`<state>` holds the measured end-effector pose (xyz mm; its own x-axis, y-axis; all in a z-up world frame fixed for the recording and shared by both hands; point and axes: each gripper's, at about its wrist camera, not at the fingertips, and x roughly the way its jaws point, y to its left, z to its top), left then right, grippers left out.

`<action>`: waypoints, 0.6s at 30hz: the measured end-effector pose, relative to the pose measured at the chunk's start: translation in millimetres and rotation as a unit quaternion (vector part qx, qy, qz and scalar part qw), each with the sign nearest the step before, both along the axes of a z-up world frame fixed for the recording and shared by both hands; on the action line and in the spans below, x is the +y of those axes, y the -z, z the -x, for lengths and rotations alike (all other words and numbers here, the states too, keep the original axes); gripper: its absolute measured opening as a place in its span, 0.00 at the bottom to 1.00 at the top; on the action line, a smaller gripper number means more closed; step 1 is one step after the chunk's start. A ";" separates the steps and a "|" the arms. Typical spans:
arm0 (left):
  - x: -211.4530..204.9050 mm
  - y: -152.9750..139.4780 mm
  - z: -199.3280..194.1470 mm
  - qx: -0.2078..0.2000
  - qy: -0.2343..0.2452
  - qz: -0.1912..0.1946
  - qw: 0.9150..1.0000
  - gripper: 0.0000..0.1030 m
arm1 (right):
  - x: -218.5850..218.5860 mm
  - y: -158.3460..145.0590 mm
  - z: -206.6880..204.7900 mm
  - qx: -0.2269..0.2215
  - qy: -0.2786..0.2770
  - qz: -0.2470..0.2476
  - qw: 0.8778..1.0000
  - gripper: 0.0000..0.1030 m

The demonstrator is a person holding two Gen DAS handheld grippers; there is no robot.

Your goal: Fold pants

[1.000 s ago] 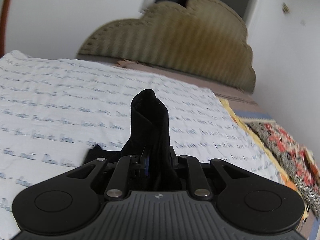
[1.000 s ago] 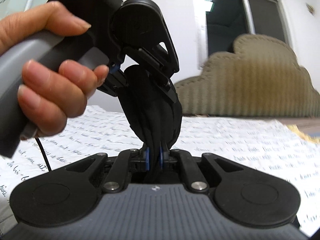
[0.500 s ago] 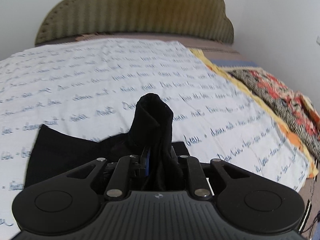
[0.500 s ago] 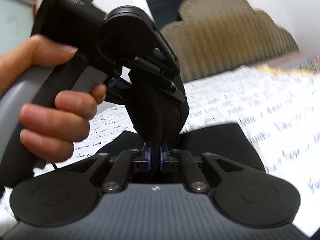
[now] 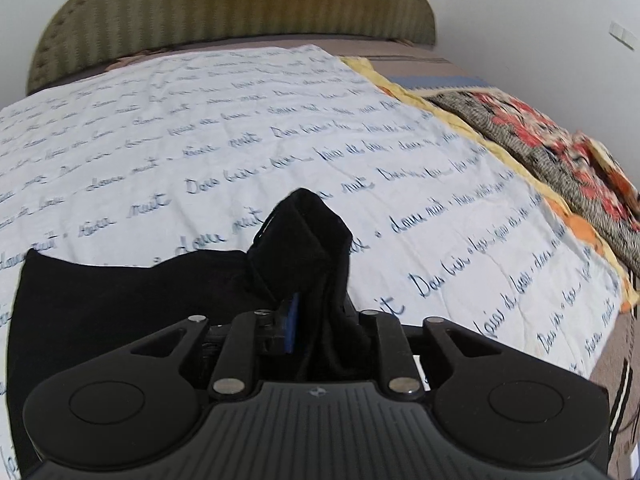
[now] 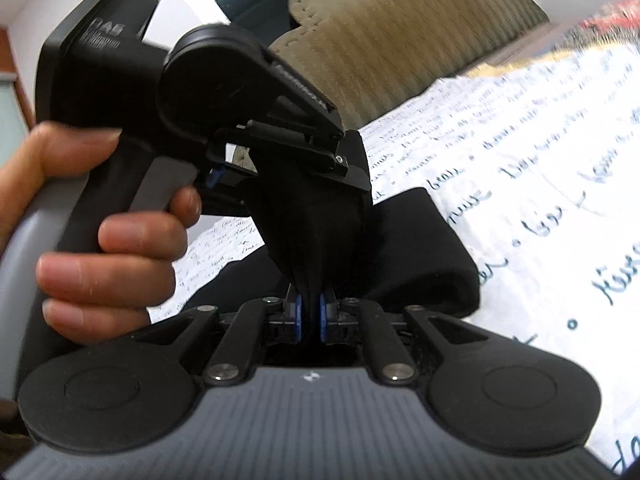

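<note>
Black pants (image 5: 120, 304) lie partly on the white sheet, with one bunched end (image 5: 308, 232) standing up between the jaws of my left gripper (image 5: 316, 320). Those jaws are opening and the fold between them looks looser, though the cloth is still held. In the right wrist view my right gripper (image 6: 310, 316) is shut on the same bunch of pants (image 6: 420, 248), its blue pads (image 6: 298, 316) pinching the cloth. The left gripper (image 6: 344, 164) meets that bunch from above, held by a person's hand (image 6: 112, 248).
The white sheet with blue script (image 5: 280, 120) covers the bed. An olive padded headboard (image 5: 224, 4) stands at the far end. A floral blanket (image 5: 540, 132) lies along the right edge, next to a white wall (image 5: 520, 20).
Both grippers have come down toward the bed with the bunched end. More of the pants now rests on the sheet. The fold in the left jaws has spread wider.
</note>
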<state>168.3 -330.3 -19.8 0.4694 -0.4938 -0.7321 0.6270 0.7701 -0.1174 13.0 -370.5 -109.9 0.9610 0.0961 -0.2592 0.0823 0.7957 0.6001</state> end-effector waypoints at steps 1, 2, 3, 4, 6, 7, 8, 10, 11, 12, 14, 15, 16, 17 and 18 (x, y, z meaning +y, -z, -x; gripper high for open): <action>-1.3 1.7 0.5 0.001 0.002 -0.002 1.000 0.21 | 1.2 0.4 1.9 0.000 -0.002 -0.016 1.000 0.08; -2.4 2.7 1.3 0.001 0.004 -0.003 1.000 0.22 | -1.8 3.7 1.6 0.001 -0.002 -0.030 1.000 0.08; -3.2 3.1 2.2 0.000 0.005 -0.005 1.000 0.23 | -2.4 5.6 1.5 0.002 -0.002 -0.039 0.999 0.08; -3.8 2.9 3.1 -0.001 0.006 -0.008 1.000 0.23 | -2.7 7.2 2.7 0.003 -0.001 -0.045 0.999 0.08; -4.6 1.2 4.5 -0.001 0.008 -0.010 1.000 0.25 | -2.4 9.2 3.7 0.004 0.001 -0.048 0.999 0.08; -3.8 -0.6 4.0 0.002 0.006 -0.007 1.000 0.25 | -2.7 10.6 3.0 0.004 0.002 -0.050 0.999 0.08; -1.8 -3.0 3.0 0.008 0.003 0.001 1.000 0.25 | -2.7 11.7 3.6 0.004 0.003 -0.053 0.999 0.08; 4.3 -9.9 0.2 0.024 -0.001 0.031 0.999 0.25 | -6.4 17.2 3.8 0.003 0.004 -0.066 0.998 0.07; 7.9 -13.9 -1.2 0.033 0.002 0.055 0.998 0.25 | -8.0 21.0 5.7 0.003 0.004 -0.076 0.997 0.07; 11.5 -18.2 -2.6 0.042 0.003 0.077 0.996 0.26 | -9.5 23.3 6.5 0.003 0.003 -0.085 0.996 0.07; 18.6 -27.1 -4.8 0.053 -0.004 0.108 0.993 0.26 | -13.1 31.1 3.8 0.003 0.005 -0.108 0.994 0.07; 22.2 -31.3 -5.7 0.054 -0.009 0.116 0.992 0.26 | -15.1 34.1 4.7 0.003 0.005 -0.120 0.993 0.07; 26.4 -35.3 -6.4 0.052 -0.014 0.121 0.991 0.26 | -19.9 35.0 -2.2 0.004 0.006 -0.129 0.992 0.07; 31.6 -38.4 -7.1 0.048 -0.020 0.123 0.991 0.26 | -20.6 36.3 -4.5 0.005 0.006 -0.136 0.991 0.06; 38.0 -40.5 -7.3 0.041 -0.027 0.122 0.991 0.26 | -21.5 36.9 -4.5 0.005 0.005 -0.141 0.990 0.06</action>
<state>175.7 -292.3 20.7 0.4429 -0.6369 -0.6311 0.5665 0.7443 -0.3536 17.5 -392.0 -146.8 0.9597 0.1577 -0.2328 0.0958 0.5950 0.7980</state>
